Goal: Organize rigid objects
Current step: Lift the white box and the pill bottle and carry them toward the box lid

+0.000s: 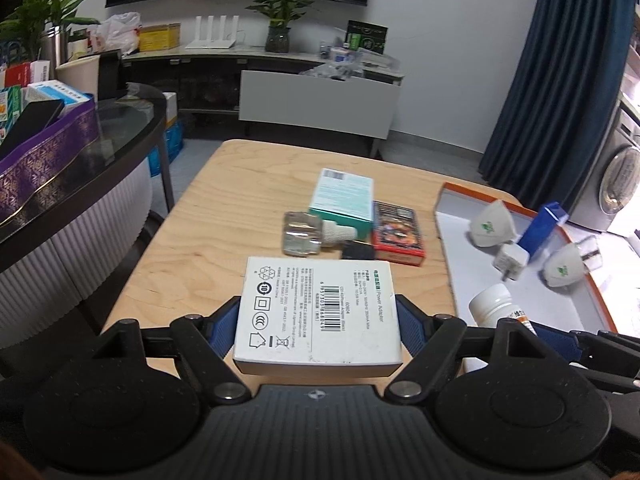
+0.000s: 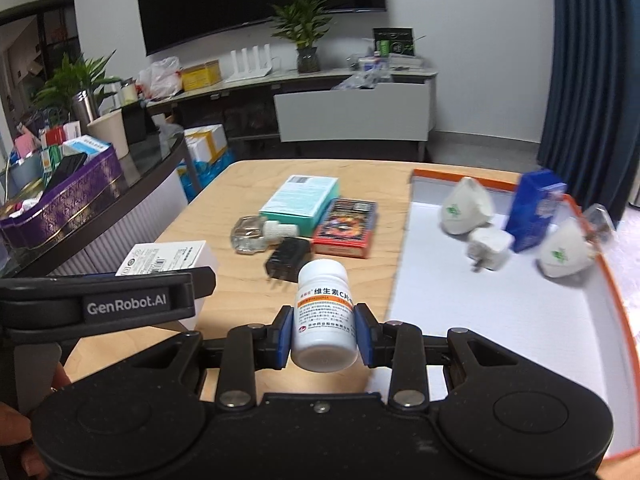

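Tilting downward, right hand-held gripper (image 2: 322, 338) around white bottle (image 2: 323, 316)

Readable markings I can log from my feeds:
- White box (image 1: 318, 314): "Power Adapter", a barcode, recycling and certification symbols; the fine print is too small.
- White pill bottle (image 2: 324, 316): Chinese label "维生素C片"; the smaller lines are illegible.
- Left gripper (image 2: 127, 305), side plate: "GenRobot.AI".
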The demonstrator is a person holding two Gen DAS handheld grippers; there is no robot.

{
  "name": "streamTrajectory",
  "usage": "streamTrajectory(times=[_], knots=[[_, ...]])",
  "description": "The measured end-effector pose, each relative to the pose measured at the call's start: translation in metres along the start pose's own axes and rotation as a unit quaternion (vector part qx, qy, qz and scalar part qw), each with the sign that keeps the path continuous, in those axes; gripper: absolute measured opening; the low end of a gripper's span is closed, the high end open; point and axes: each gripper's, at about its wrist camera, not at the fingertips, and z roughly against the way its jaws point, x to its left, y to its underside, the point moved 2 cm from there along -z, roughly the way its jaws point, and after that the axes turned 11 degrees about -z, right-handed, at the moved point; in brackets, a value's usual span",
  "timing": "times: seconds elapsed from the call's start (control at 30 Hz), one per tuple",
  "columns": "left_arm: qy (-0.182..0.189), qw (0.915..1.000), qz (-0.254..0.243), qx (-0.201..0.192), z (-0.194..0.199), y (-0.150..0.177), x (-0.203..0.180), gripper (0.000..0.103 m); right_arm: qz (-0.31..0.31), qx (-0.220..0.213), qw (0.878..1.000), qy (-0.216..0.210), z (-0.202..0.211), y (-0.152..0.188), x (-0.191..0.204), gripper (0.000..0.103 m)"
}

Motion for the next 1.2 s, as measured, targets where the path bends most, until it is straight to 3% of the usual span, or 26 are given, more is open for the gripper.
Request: streamTrajectory(times=[0.63,1.2], knots=[[0.059,0.9968,-0.053,-0.007,0.010,0.000,-0.081,0.079,-0.060,-0.038,0.995,0.064,0.055,0.008,-0.076,0.040],[0.103,0.9910,-0.084,-0.013,0.015,-0.003,-0.125,0.079,-0.082,-0.066,0.989,0.104,0.080,0.005,-0.113,0.040]])
